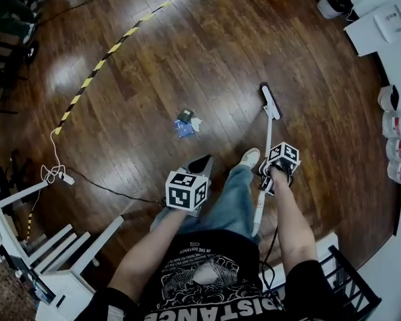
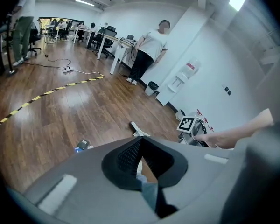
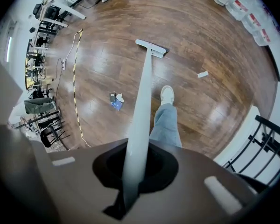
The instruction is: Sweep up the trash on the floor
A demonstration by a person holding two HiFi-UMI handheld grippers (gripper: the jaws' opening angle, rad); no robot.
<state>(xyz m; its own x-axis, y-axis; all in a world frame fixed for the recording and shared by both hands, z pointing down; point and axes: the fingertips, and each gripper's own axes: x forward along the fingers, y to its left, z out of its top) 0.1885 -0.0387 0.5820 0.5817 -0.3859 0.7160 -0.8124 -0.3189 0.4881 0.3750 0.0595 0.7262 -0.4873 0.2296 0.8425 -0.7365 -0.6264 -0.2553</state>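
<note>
The trash (image 1: 185, 122), wrappers and a tissue, lies on the floor left of the broom head (image 1: 270, 102). They are light scraps, I judge, apt to skitter. The stiff handle (image 3: 142, 101) slants from that head back to my right claw (image 1: 267, 179), which is clamped high on it. My left claw (image 1: 200, 163) is pressed together, empty.

A white long-handled broom (image 1: 268, 136) stands tilted, its narrow head on the wooden floor (image 1: 187, 45). The trash (image 1: 185, 123), blue, dark and white scraps, lies clustered nearby, apart from it.
</note>
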